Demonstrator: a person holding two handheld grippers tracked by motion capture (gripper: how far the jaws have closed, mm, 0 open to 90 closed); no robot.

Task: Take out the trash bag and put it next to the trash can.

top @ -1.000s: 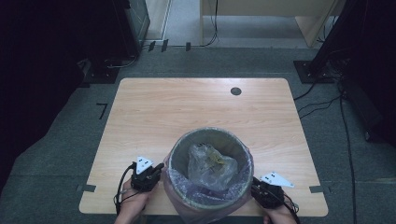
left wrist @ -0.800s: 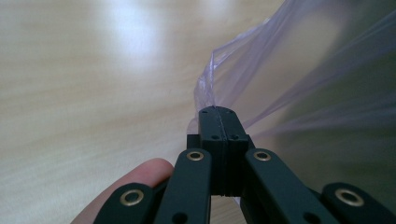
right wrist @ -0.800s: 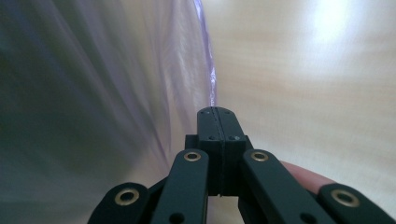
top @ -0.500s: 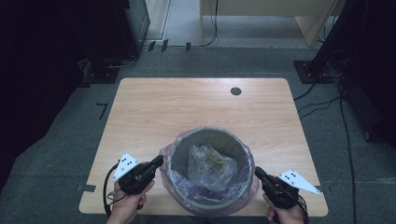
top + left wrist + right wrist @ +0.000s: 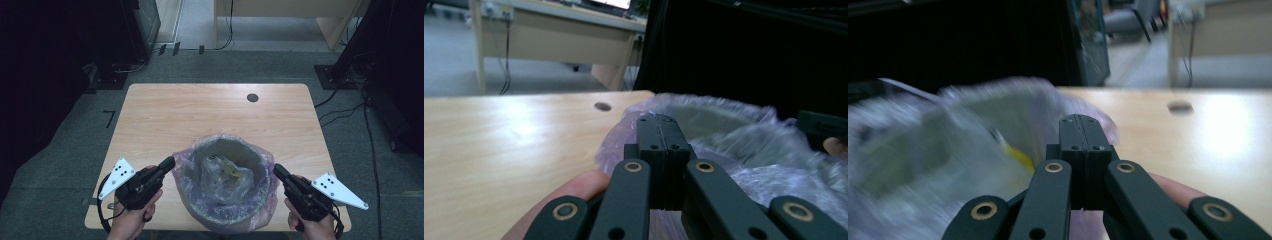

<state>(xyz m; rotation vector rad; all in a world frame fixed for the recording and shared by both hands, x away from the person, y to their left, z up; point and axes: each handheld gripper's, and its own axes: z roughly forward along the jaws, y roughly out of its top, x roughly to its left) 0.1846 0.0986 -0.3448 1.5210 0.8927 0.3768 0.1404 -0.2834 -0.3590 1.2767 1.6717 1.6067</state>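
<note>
Both grippers have lifted away from the bin's sides, the left gripper point(image 5: 169, 163) and right gripper point(image 5: 278, 170) pressed together on nothing, flanking the bag-lined bin point(image 5: 225, 187) at the table's point(image 5: 200, 112) near edge, seemingly poised for its liner rim

Black tongs point(image 5: 170, 162) carry grey 3-cornered plates (dotted) and brass-ringed pivot screws.

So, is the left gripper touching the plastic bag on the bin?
Touching. In the high view the left gripper tip meets the plastic bag at the rim, shut jaws, no gap.
</note>
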